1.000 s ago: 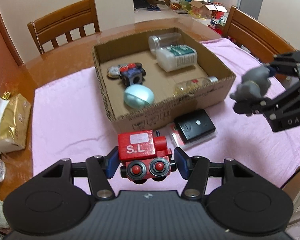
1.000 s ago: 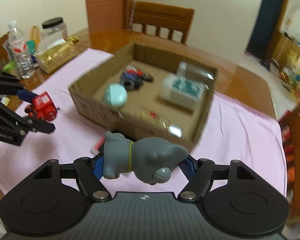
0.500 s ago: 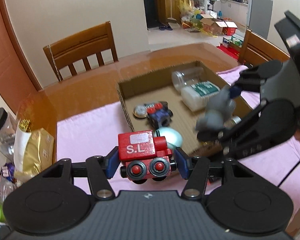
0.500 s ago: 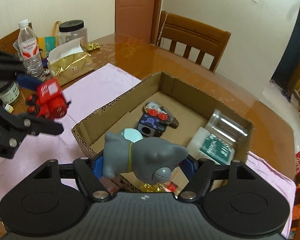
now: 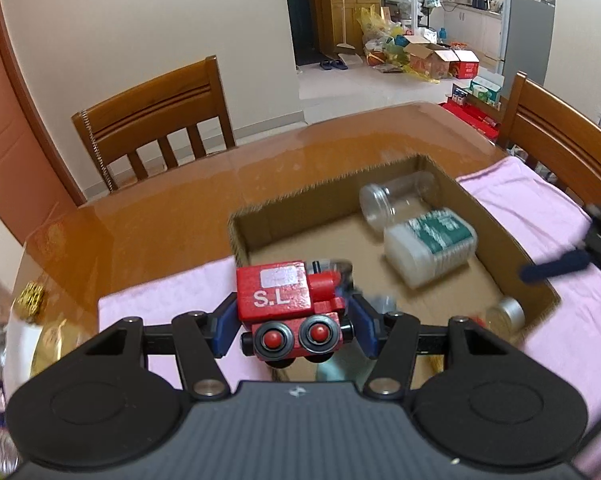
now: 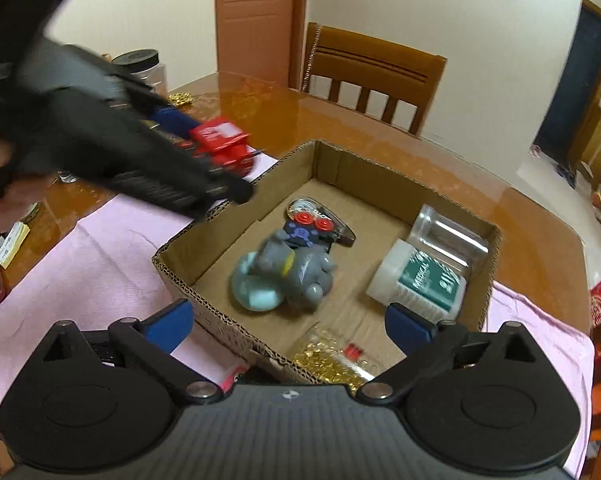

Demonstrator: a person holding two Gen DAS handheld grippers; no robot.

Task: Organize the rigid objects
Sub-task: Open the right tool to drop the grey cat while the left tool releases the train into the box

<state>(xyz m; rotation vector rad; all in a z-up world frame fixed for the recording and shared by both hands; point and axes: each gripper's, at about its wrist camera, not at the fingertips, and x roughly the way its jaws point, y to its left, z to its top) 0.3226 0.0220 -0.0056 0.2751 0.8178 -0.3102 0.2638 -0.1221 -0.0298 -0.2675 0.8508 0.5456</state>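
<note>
Cardboard box under wide-spread right gripper; left gripper clamps boxy red train.

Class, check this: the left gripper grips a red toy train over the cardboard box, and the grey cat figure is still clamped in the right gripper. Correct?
Not quite. The right gripper has just opened and stands empty; the grey cat figure is in the cardboard box, as the right wrist view shows. The left gripper does grip the red toy train.

You have a red toy train marked "S.L", clamped level between blue pads, its two round red-centred front discs facing you, held over the cardboard box's near left corner. Your grey cat figure lies tumbled on its side inside the box, resting on a pale blue egg-shaped thing and touching the small dark toy car.
</note>
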